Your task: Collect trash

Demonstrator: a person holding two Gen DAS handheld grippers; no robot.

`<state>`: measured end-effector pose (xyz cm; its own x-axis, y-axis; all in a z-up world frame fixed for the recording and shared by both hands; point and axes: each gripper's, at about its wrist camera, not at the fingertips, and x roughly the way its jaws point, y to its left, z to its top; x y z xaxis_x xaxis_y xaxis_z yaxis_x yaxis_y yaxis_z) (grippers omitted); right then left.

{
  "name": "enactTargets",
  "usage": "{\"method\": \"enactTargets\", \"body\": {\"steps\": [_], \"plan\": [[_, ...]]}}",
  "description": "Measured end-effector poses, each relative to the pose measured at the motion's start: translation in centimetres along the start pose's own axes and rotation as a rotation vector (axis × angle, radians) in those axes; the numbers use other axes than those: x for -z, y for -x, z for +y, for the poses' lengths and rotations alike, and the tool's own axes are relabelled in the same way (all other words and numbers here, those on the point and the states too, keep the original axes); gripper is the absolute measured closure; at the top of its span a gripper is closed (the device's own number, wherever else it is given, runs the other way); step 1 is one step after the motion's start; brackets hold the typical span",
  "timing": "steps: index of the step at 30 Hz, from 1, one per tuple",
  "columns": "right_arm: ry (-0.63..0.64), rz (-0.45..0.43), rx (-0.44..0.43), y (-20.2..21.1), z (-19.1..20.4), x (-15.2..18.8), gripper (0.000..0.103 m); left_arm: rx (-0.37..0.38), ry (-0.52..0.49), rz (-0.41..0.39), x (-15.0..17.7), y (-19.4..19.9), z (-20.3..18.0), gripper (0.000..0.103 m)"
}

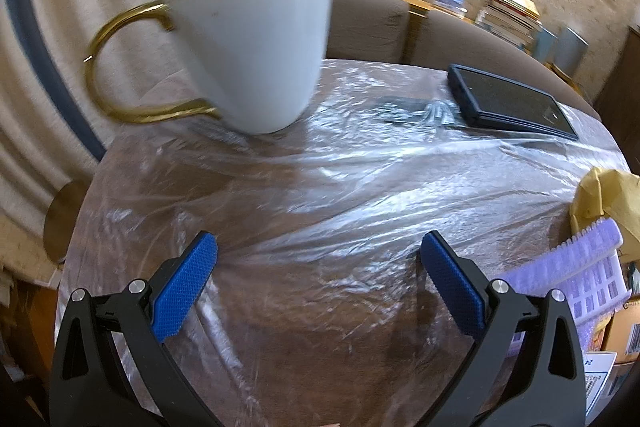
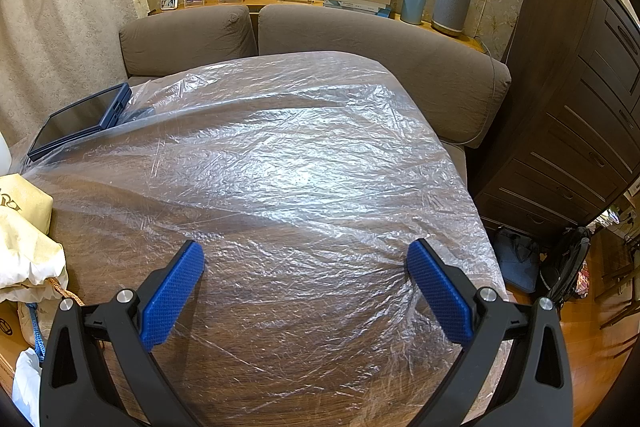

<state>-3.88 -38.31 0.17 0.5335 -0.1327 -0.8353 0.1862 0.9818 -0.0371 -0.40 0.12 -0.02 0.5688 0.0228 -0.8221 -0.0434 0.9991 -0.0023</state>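
1. Left wrist view showed your left gripper (image 1: 318,247) wide open and empty; the mug (image 1: 248,31) stood ahead on the plastic sheet (image 1: 320,167), so tugging the sheet could topple it.
2. Right gripper (image 2: 306,259) was equally wide open, empty, with the sheet directly beneath and ahead; the tablet (image 2: 80,119) pinned its far-left edge.

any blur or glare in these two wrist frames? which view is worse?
Left wrist view is worse: the white cup is motion-smeared, its gold handle ghosted, while the left tongs stay sharp. Right wrist view is crisp, but the clear plastic sheet throws bright glare over the table's middle. Both show strong fisheye bending and dark corner vignetting; the sofa back curves visibly.
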Motion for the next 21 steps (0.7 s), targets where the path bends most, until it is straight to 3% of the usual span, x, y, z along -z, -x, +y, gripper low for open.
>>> {"method": "enactTargets", "body": {"steps": [21], "plan": [[0.012,0.008,-0.005,-0.5,0.0,0.0,0.004,-0.009,0.017,0.001,2.3,1.8,2.6,0.001]]}}
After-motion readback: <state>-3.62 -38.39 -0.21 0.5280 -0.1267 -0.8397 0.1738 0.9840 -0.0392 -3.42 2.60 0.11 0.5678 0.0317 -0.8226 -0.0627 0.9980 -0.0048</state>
